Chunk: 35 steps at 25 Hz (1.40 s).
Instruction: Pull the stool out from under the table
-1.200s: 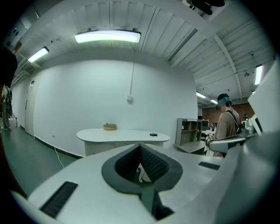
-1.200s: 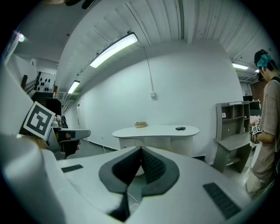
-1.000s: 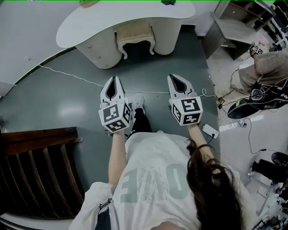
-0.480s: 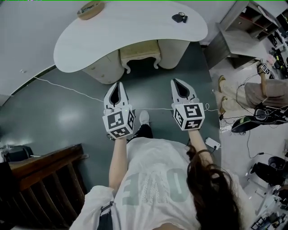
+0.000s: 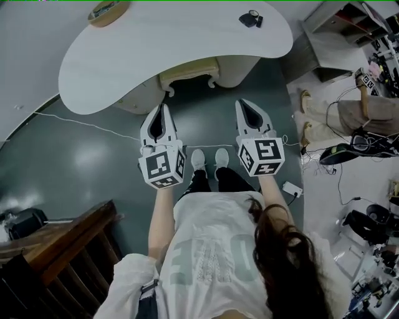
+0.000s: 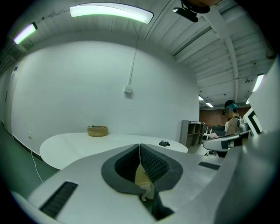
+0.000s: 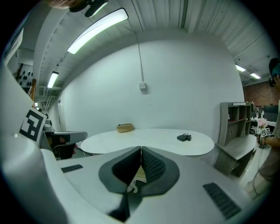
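though tucked under table (image 5: 174, 37), stool (image 5: 190, 71) lies long axis left-right, front outward.

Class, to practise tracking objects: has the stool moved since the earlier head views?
No. The stool still sits tucked under the table, between its two pedestals, as before.

The white bench (image 5: 168, 47) before me carries 1 woven basket (image 5: 107, 11) at its left end and 1 small dark object (image 5: 250, 19) at its right.
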Each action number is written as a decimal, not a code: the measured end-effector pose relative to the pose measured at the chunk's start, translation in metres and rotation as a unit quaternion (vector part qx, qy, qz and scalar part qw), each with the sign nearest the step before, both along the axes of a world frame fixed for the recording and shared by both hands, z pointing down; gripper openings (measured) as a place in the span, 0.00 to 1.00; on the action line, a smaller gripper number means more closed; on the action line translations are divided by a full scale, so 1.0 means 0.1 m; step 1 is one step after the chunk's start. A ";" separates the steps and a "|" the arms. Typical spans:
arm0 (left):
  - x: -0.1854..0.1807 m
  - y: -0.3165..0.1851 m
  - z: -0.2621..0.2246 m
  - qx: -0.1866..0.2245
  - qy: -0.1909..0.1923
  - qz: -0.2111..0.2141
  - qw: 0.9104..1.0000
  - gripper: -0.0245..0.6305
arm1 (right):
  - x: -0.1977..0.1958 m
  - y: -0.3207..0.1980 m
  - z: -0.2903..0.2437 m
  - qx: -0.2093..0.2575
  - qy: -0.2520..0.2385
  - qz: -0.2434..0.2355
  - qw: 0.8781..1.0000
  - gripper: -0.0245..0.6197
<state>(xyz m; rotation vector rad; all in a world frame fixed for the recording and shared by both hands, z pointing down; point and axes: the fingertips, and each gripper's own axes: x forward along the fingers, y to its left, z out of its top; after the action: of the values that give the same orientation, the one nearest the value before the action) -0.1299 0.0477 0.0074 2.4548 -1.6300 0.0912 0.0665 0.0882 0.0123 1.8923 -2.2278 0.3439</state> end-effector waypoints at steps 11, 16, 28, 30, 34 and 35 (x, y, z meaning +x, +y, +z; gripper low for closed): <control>0.13 -0.01 0.04 -0.017 -0.017 -0.031 0.999 0.08 | 0.31 -0.18 0.08 -0.002 -0.006 0.004 1.000 0.09; 0.14 -0.05 0.02 -0.010 -0.025 -0.032 0.999 0.08 | 0.33 -0.19 0.08 -0.003 -0.004 0.002 1.000 0.09; 0.04 -0.09 0.01 0.008 -0.014 -0.037 0.999 0.50 | 0.22 -0.19 0.14 -0.002 -0.028 -0.029 0.999 0.52; 0.03 -0.10 0.03 0.001 -0.006 -0.036 0.999 0.49 | 0.23 -0.20 0.16 -0.007 -0.043 -0.027 0.999 0.52; 0.00 -0.15 0.06 -0.012 0.025 -0.039 0.999 0.49 | 0.24 -0.25 0.17 -0.013 -0.069 -0.024 0.997 0.52; 0.00 -0.17 0.06 -0.012 0.019 -0.038 0.999 0.49 | 0.24 -0.27 0.16 -0.013 -0.063 -0.024 0.998 0.52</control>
<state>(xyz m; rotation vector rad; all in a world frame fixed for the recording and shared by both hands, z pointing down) -0.1297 0.0312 0.0134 2.3581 -1.6938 0.0526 0.0909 0.0613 0.0287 1.8478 -2.3326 0.4942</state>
